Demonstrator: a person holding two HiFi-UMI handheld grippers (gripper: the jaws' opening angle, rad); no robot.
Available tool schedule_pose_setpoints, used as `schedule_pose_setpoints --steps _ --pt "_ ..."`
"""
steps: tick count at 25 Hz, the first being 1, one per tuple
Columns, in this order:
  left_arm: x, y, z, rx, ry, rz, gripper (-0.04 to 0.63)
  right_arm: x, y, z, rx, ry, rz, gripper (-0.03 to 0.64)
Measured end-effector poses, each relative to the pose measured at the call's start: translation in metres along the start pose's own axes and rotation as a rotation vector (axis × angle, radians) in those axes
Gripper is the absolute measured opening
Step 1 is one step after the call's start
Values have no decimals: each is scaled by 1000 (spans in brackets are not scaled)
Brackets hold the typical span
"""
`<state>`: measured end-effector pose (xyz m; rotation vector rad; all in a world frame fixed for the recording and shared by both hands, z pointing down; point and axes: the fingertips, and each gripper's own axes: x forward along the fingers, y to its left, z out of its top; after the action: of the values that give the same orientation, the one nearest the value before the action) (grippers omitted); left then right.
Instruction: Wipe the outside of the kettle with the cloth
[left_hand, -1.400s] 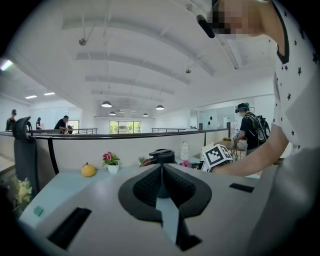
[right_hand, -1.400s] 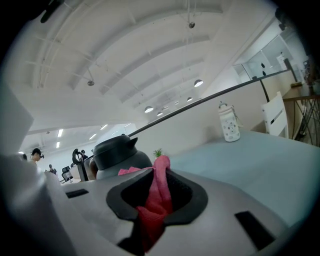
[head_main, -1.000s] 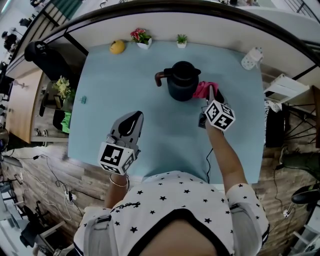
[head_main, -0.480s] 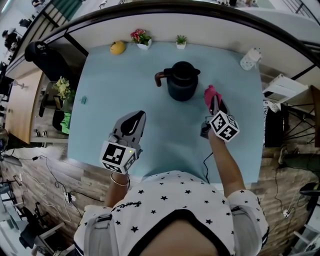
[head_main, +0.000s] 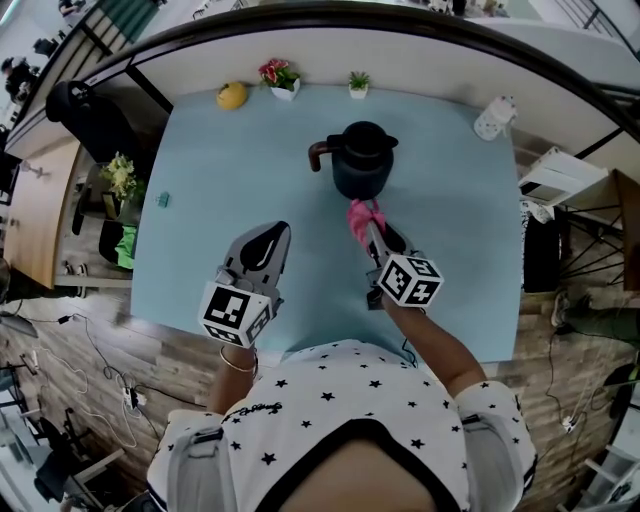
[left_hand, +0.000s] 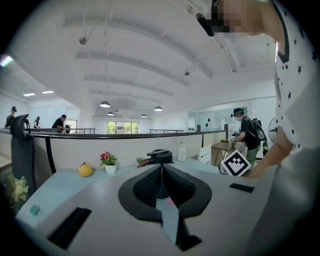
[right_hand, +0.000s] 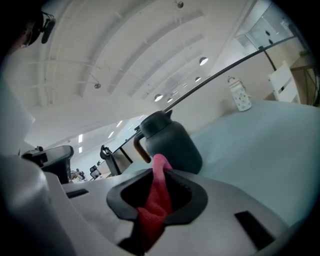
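Observation:
A dark kettle (head_main: 362, 160) with a brown handle stands upright at the back middle of the pale blue table (head_main: 220, 170). My right gripper (head_main: 368, 222) is just in front of the kettle, shut on a pink cloth (head_main: 359, 217). In the right gripper view the cloth (right_hand: 159, 195) sticks up between the jaws, close before the kettle (right_hand: 167, 142). My left gripper (head_main: 270, 234) hovers over the table to the front left of the kettle, shut with nothing in it. From the left gripper view the kettle (left_hand: 160, 156) shows just above the jaws.
Along the table's back edge sit a yellow fruit (head_main: 231, 95), a small flower pot (head_main: 279, 76) and a small green plant (head_main: 358, 84). A white bottle (head_main: 493, 118) stands at the back right. Shelves and clutter lie beyond the right edge.
My right gripper has carried the pink cloth from the kettle's right side leftward and toward me, to just in front of the kettle. The left gripper has stayed put.

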<state>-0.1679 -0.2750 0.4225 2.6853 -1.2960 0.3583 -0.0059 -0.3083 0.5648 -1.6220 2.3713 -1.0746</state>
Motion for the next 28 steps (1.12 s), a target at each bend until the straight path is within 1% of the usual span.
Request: schedule_pose_setpoints --steps 3,7,10,16,24,28 --pt "-7 6 -1 -5 0 19 32 17 24 -11 -2 27 49 57" --pt "-14 16 -6 -10 8 43 32 45 33 -10 -22 14 45 57" --pt "-21 25 -9 -13 16 63 32 67 34 -10 -47 13 24 57" --pt "-23 34 -10 -16 22 75 32 80 13 -16 -3 25 -49 57" --pt "-7 22 -8 -14 19 30 32 63 -22 -12 47 2 -125 57" --pt "-3 18 -7 -12 21 27 32 53 -44 -2 71 -24 -167 57"
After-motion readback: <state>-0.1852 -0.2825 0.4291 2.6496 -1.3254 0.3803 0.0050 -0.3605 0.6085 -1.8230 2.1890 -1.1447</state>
